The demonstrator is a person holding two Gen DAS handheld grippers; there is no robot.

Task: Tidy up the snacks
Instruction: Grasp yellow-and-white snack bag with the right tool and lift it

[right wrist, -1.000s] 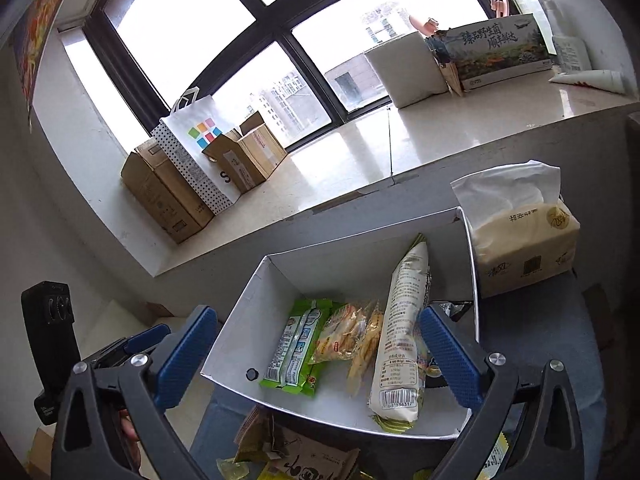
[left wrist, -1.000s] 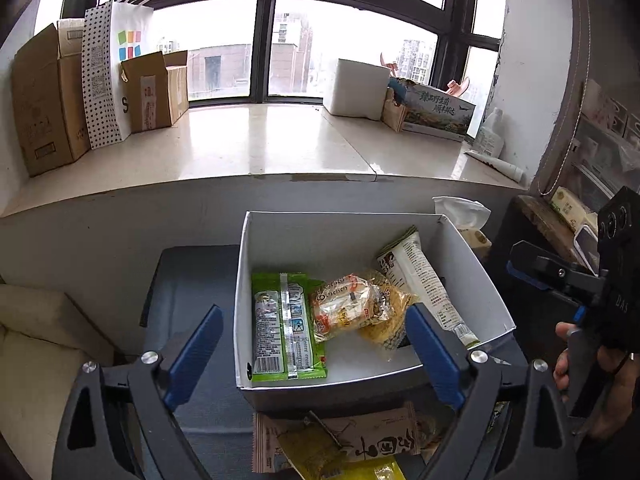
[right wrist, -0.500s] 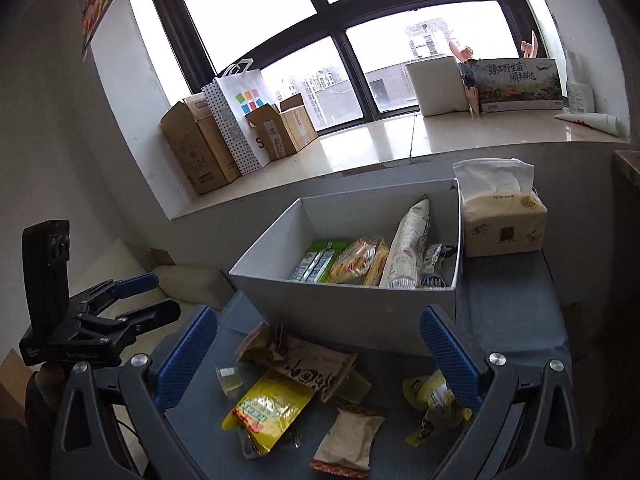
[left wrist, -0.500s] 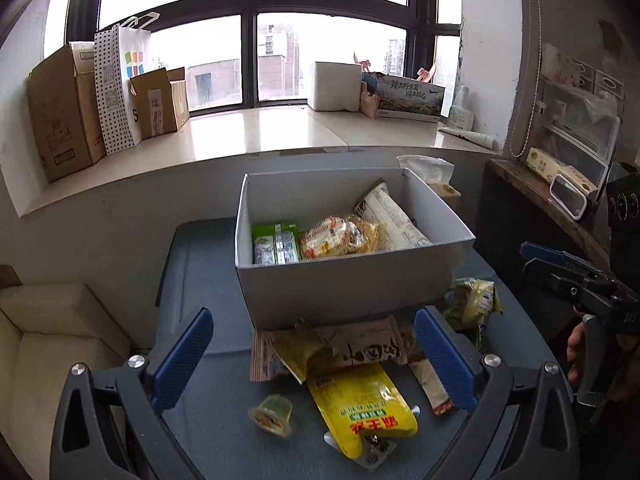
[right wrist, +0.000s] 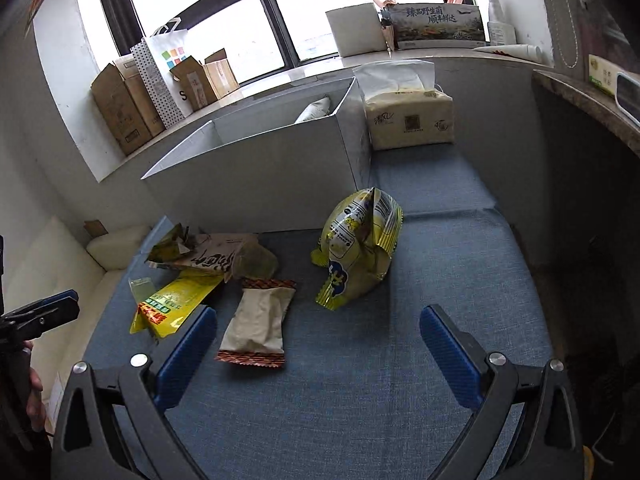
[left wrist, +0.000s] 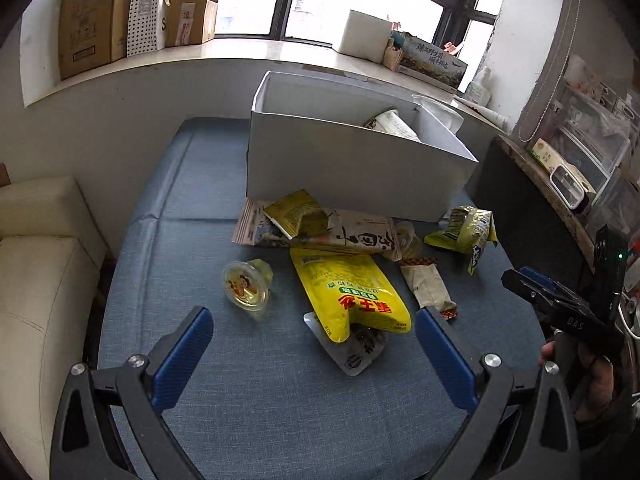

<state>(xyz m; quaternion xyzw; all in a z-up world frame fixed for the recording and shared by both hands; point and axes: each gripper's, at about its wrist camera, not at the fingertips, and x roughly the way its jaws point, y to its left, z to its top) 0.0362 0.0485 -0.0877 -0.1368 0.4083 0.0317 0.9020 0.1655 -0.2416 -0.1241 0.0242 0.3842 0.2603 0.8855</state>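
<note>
Both claws released, jaws wide and empty: my left gripper (left wrist: 314, 334) above the yellow pouch (left wrist: 352, 294), my right gripper (right wrist: 318, 338) beside the beige packet (right wrist: 258, 322). Loose snacks lie before the white box (left wrist: 352, 160).

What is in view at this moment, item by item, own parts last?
box: 1, white, back of the blue mat, a packet showing inside
yellow pouch: 1, yellow, mat centre
jelly cup: 1, clear, left of the pouch
beige long packet: 1, against the box front
white wrapper: 1, red-edged, near mat
crumpled bag: 1, yellow-silver, right
tissue pack: 1, cream, beside the box
cardboard boxes: several, brown, windowsill
left gripper: blue pads, open, empty
right gripper: blue pads, open, empty
</note>
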